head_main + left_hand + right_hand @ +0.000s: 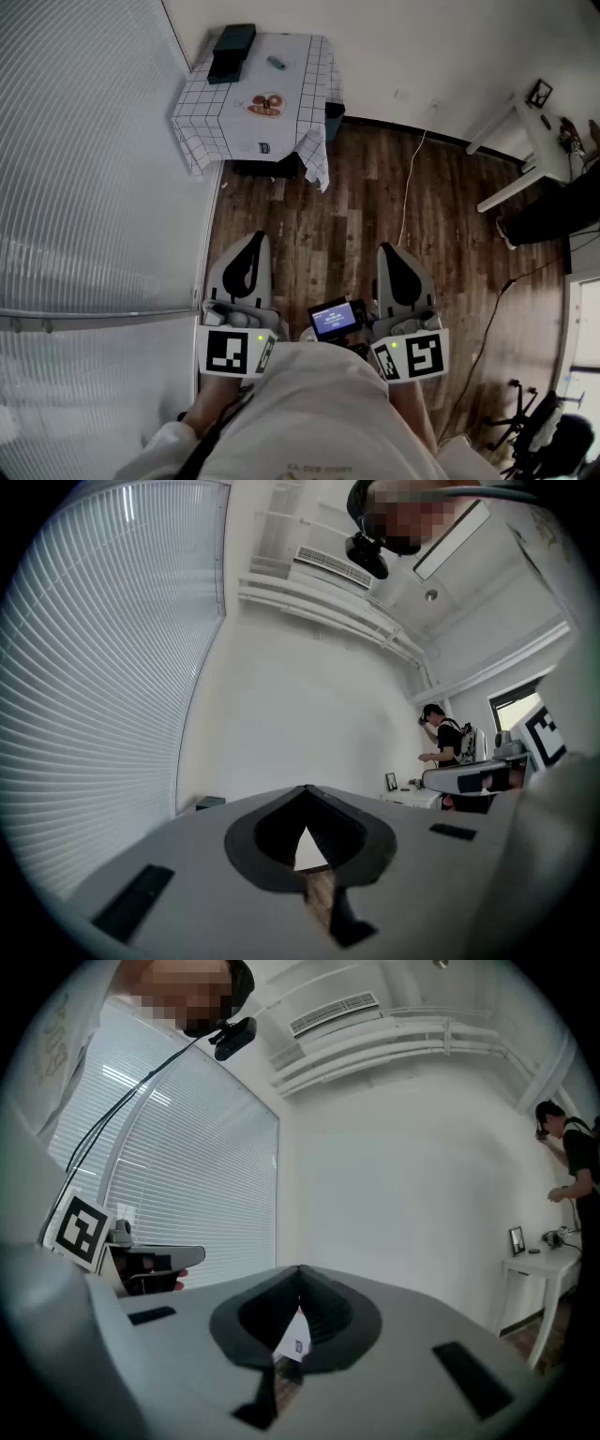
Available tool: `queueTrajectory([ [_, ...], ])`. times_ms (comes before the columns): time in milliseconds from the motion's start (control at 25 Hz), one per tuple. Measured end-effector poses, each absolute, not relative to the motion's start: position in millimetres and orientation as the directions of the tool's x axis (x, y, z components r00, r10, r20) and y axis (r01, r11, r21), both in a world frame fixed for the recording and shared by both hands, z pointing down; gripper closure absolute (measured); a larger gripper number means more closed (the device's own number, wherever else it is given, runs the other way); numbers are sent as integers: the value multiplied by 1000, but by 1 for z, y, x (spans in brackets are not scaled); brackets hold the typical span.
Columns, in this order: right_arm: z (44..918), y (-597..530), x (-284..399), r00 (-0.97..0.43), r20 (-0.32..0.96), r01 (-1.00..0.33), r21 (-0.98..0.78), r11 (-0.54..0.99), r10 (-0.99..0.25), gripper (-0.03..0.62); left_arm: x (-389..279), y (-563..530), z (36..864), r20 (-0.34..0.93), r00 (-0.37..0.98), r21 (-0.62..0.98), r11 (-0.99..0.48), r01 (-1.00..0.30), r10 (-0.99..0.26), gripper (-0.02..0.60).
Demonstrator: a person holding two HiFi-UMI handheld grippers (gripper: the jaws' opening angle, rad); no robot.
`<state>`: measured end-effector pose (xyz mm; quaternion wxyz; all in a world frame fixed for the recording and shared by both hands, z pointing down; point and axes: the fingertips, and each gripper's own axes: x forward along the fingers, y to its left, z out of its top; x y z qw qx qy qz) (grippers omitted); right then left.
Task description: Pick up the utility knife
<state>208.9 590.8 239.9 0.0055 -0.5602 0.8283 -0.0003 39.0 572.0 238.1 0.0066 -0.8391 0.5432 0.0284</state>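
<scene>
Your left tool [253, 242] and right tool [392, 253] are both closed and empty, well short of the surface [225, 117]. The utility knife [277, 64], tiny here, lies on the surface near its far edge.

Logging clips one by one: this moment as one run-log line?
left gripper: shut, empty | right gripper: shut, empty | table: across the floor, not reached

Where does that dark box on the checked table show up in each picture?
Head view: the dark box at the top, left of centre.
Left gripper view: the box is small, low left, below where the blinds meet the white wall.
Right gripper view: not in it.
Shared landmark: the blinds, on the left in every view.
</scene>
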Motion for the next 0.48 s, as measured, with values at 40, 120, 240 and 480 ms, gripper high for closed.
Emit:
queueTrajectory([
  [40, 240, 592, 209, -373, -9, -928, -6, 373, -928, 588, 39, 573, 238, -54, 407, 20, -409, -912, -912, 578],
  [120, 240, 593, 209, -374, -9, -927, -5, 375, -927, 588, 39, 574, 238, -53, 406, 21, -407, -913, -913, 578],
  [240, 240, 593, 209, -378, -11, -926, -7, 378, -926, 588, 39, 576, 238, -52, 403, 20, -404, -914, -914, 578],
  [480, 240, 596, 209, -384, -22, -923, -27, 385, -923, 588, 37, 580, 238, -51, 391, 15, -392, -920, -919, 578],
])
